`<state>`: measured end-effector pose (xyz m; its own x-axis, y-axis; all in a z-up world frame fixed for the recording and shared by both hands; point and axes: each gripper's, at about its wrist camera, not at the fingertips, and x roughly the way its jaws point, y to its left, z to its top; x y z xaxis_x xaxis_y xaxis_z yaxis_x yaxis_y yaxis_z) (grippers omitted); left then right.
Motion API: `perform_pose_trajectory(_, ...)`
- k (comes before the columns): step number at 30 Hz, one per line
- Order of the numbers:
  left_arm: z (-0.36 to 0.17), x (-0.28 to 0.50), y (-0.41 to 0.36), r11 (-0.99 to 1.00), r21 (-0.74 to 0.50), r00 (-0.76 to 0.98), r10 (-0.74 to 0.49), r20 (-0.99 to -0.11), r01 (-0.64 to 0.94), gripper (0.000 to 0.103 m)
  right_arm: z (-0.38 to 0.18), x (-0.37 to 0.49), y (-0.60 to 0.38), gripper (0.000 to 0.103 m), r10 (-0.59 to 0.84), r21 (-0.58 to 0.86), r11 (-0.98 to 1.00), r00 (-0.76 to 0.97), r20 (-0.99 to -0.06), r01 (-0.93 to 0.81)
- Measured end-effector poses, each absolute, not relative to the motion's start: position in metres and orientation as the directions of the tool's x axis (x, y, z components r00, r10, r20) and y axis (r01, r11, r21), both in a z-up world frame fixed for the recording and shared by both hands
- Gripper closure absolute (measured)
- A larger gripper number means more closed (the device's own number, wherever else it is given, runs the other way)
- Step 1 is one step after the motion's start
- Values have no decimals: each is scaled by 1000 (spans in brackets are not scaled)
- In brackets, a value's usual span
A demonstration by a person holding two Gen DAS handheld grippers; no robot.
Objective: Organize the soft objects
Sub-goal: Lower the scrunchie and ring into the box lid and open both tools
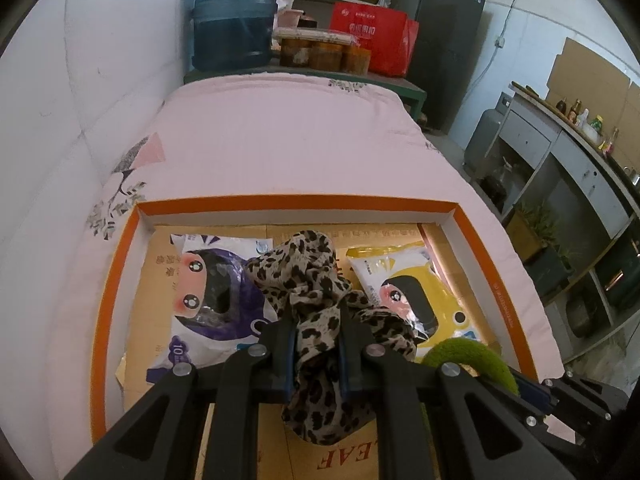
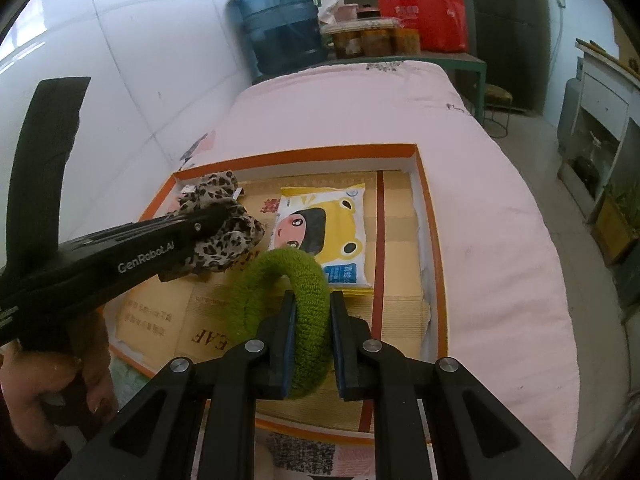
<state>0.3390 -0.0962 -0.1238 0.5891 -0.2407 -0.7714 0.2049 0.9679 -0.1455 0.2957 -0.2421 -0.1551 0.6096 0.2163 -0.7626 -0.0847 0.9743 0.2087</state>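
My left gripper (image 1: 318,354) is shut on a leopard-print scrunchie (image 1: 308,280), held over the orange-rimmed box (image 1: 296,202) on the pink bed. Under it lie a purple-and-white wipes pack (image 1: 212,280) on the left and a yellow wipes pack (image 1: 416,284) on the right. My right gripper (image 2: 313,344) is shut on a green fuzzy hair ring (image 2: 280,280) above the near part of the same box (image 2: 428,200). In the right wrist view the left gripper (image 2: 208,220) holds the leopard scrunchie (image 2: 224,236) beside the yellow pack (image 2: 324,232). The green ring (image 1: 472,360) shows at lower right in the left wrist view.
Cardboard sheets (image 2: 396,240) line the box floor. Beyond the bed's far end stand a blue water jug (image 1: 232,16), jars (image 1: 324,52) and a red bag (image 1: 372,36). A white wall runs along the left. A metal counter (image 1: 560,152) stands to the right. A hand (image 2: 44,392) grips the left tool's handle.
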Motion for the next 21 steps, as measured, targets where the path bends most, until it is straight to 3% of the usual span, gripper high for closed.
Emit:
perform_pose_trajectory(7,-138,348,-96,962,-167,544,-260,-798,215,86,-166,298,-243,82,202,203,977,583,-787,-64)
perform_pose_trajectory(10,-147,355,-96,957,-191,505,-278,-817,218,84,-168,298,-244,72,184,187,981,579,-794,-56)
perform_pose_trajectory(12,-149,355,-96,958,-186,509,-274,-816,219,77,-169,298,-245,58,179,183,982,581,-794,-52)
perform_pose_trajectory(17,-147,353,-99,961,-171,516,-262,-815,218,52,-167,297,-244,53,176,177,983,583,-794,-55)
perform_pose_trajectory(21,-144,350,-101,962,-155,523,-253,-814,225,52,-164,294,-246,52,173,177,983,587,-791,-52)
